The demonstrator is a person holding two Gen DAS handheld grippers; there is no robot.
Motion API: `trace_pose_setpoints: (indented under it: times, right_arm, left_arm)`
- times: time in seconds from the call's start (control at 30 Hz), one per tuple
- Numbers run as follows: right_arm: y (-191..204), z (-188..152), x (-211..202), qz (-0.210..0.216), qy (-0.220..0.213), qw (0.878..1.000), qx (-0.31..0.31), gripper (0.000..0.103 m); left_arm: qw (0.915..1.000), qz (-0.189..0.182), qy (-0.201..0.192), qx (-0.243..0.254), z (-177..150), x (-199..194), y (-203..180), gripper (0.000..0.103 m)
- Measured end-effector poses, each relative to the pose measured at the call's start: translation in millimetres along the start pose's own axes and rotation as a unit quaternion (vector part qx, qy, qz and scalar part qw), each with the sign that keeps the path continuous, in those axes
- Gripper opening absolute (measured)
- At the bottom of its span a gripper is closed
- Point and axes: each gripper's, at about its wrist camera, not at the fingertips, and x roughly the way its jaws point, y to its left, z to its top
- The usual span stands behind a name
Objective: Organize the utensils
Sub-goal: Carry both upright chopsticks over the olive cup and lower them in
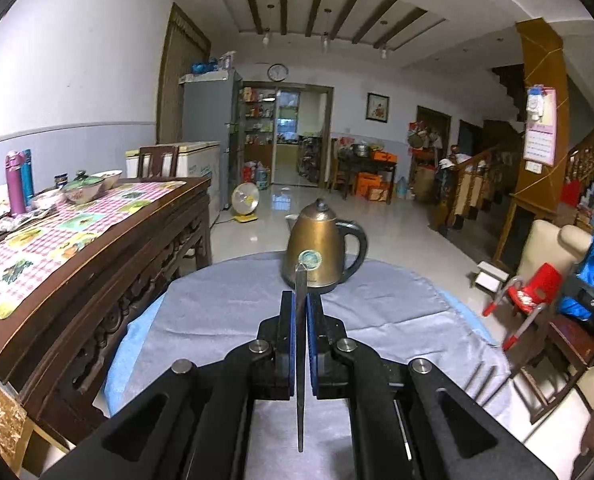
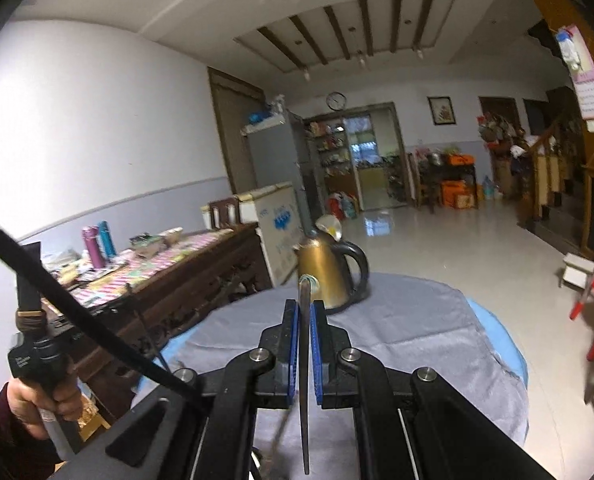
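round table point(image 1: 225, 312) under a grey cloth, kettle point(image 1: 321, 250) at its far edge. left gripper point(image 1: 301, 300) is clamped on a thin utensil point(image 1: 301, 360), edge-on, likely for carrying; right gripper point(image 2: 305, 308) grips another utensil point(image 2: 305, 380) above the cloth.

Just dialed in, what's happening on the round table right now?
A person is working with a handheld gripper in each hand. The left gripper is shut on a thin metal utensil, seen edge-on, so I cannot tell what kind. The right gripper is shut on a similar slim utensil. Both are held up over the grey cloth on the round table, pointing toward the brass-coloured kettle at its far edge. No tray or holder for the utensils is in view.
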Motion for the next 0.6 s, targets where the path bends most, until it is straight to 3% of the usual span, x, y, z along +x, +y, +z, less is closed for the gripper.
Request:
trace_pose_setpoints:
  times: [0.3,0.6]
  right_arm:
    - [31.6,9.8,6.0,0.044,-0.005,0.999,-0.024,0.007]
    - [44.9,6.2,19.7,0.073,-0.003,0.997,-0.026,0.007]
  left_arm:
    - [0.9979,-0.065,-0.003,0.001,10.6,-28.2,-19.0,0.005]
    - [0.9966,-0.083,-0.005,-0.004,13.7,-37.3,-26.8,0.005]
